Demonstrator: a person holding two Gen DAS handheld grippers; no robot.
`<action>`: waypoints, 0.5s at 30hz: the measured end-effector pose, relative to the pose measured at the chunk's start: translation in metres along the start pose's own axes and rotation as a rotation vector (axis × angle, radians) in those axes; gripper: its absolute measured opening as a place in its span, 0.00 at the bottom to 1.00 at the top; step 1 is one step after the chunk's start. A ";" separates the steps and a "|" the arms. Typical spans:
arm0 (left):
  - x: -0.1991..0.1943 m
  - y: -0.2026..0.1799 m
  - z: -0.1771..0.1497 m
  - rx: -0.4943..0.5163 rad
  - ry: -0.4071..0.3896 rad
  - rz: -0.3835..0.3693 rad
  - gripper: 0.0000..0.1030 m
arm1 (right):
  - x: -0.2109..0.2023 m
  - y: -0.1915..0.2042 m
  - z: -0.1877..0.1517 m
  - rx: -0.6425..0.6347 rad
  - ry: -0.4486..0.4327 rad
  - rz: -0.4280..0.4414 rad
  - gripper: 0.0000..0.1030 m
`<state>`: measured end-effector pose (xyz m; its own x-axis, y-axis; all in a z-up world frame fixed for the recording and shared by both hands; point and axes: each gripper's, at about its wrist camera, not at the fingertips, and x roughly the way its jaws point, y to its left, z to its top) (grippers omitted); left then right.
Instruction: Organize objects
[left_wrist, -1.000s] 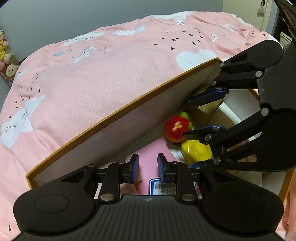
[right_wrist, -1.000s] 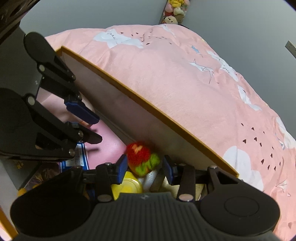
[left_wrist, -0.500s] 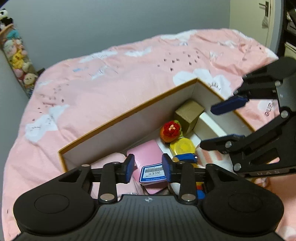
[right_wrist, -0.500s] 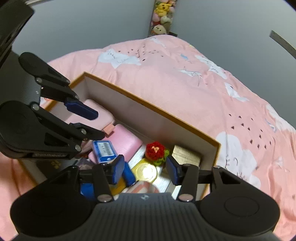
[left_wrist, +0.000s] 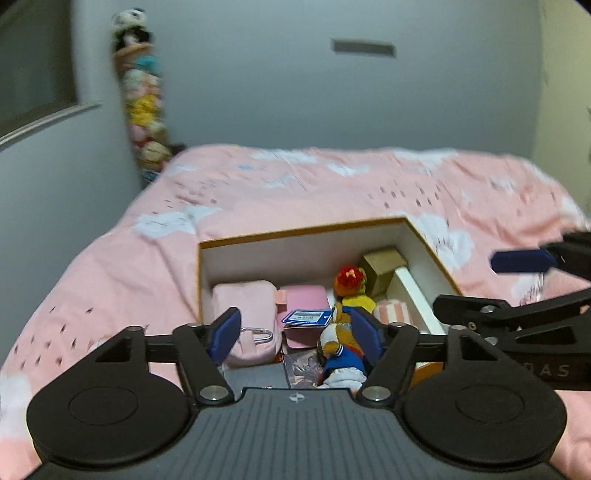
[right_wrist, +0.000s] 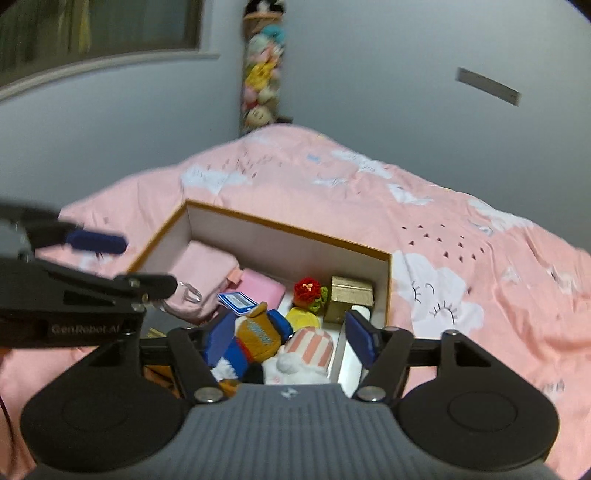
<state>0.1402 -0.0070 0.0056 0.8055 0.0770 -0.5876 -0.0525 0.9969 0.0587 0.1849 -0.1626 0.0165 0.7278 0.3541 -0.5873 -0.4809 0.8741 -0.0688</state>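
An open white box with an orange rim (left_wrist: 303, 232) (right_wrist: 288, 227) lies on the pink bed. It holds a pink pouch (left_wrist: 245, 301) (right_wrist: 201, 267), a pink case (left_wrist: 303, 297) with a blue tag (left_wrist: 306, 317) (right_wrist: 236, 301), a red knitted flower (left_wrist: 347, 280) (right_wrist: 307, 290), a gold box (left_wrist: 382, 266) (right_wrist: 349, 297), a bear toy in blue (left_wrist: 341, 350) (right_wrist: 255, 339) and a striped plush (right_wrist: 308, 349). My left gripper (left_wrist: 295, 336) is open and empty above the box's near end. My right gripper (right_wrist: 286, 336) is open and empty beside it, and it shows at the right of the left wrist view (left_wrist: 517, 284).
The pink bedspread with white clouds (left_wrist: 332, 184) (right_wrist: 461, 258) surrounds the box. A hanging column of plush toys (left_wrist: 142, 107) (right_wrist: 262, 81) stands in the far corner against grey walls. A window sill (right_wrist: 103, 70) runs along the left wall.
Both grippers have pulled back and up away from the box, so the whole box and the room now show. Both sets of fingers have spread wider.
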 end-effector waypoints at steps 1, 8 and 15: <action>-0.006 -0.003 -0.006 -0.014 -0.024 0.022 0.82 | -0.008 0.000 -0.005 0.025 -0.020 -0.003 0.70; -0.027 -0.020 -0.038 -0.038 -0.081 0.080 0.87 | -0.052 0.009 -0.042 0.105 -0.110 -0.094 0.77; -0.038 -0.021 -0.058 -0.063 -0.125 0.084 0.90 | -0.074 0.023 -0.072 0.143 -0.204 -0.145 0.80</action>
<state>0.0764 -0.0296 -0.0199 0.8638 0.1612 -0.4773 -0.1565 0.9864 0.0499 0.0845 -0.1927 0.0000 0.8742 0.2685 -0.4046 -0.3010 0.9535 -0.0174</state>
